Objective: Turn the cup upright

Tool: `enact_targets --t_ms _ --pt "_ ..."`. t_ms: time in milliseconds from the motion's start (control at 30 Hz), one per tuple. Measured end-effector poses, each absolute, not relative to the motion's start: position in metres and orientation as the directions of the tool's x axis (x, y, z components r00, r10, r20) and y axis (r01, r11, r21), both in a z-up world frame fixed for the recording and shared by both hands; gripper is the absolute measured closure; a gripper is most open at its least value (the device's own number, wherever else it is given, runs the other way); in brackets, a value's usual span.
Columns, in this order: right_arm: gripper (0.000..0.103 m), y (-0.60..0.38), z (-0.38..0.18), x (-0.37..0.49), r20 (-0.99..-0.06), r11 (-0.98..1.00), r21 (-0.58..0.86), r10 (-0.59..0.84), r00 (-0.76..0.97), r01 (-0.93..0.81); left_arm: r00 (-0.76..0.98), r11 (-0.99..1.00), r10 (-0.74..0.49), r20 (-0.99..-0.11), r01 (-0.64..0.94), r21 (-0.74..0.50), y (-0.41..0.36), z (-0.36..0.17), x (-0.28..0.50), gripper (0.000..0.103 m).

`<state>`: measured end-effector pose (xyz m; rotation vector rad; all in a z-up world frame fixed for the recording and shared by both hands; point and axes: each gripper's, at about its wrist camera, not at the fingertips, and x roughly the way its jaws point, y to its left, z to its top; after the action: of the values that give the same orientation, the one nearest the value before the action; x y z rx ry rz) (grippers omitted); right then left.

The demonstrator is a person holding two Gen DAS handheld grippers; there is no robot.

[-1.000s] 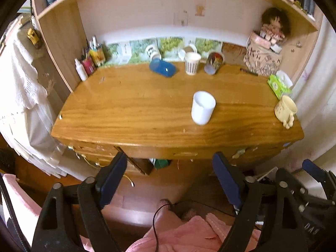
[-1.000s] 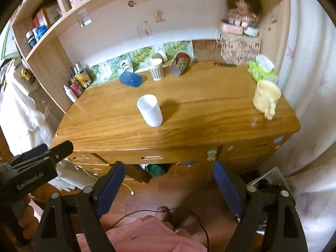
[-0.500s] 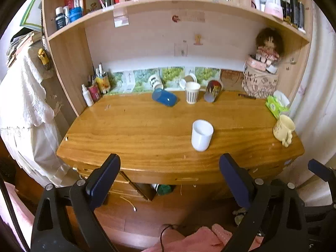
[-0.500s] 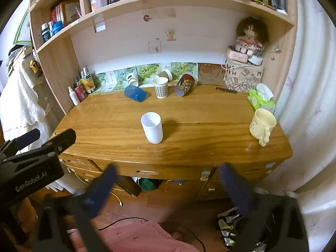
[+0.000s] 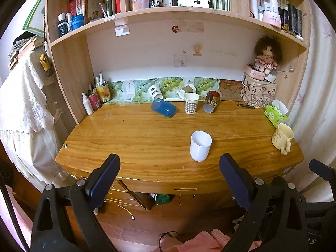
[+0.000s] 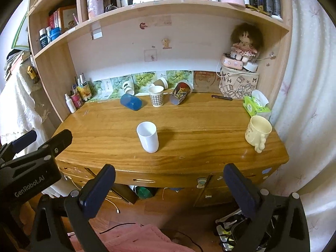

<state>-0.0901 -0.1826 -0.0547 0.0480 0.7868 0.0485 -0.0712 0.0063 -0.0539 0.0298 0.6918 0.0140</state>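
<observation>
One white cup (image 5: 200,146) (image 6: 147,137) stands upright, mouth up, near the front middle of the wooden desk (image 5: 147,138) (image 6: 199,134), apart from everything else. Behind it along the back edge lie a blue cup (image 5: 163,108) on its side and a checked paper cup (image 5: 191,103) standing upright. Both the left gripper (image 5: 169,174) and right gripper (image 6: 169,183) hang off the desk's front edge, jaws spread wide and holding nothing.
</observation>
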Motion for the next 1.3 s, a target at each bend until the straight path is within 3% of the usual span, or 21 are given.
enact_targets --t_ms 1300 --pt "0.0 -0.1884 -0.0509 -0.0893 -0.668 0.998 0.052 0.055 0.742 -0.026 0.809 0.999 0.021 -0.588 0.0 0.036 -0.0008 -0.0483 -0.0761 0.006"
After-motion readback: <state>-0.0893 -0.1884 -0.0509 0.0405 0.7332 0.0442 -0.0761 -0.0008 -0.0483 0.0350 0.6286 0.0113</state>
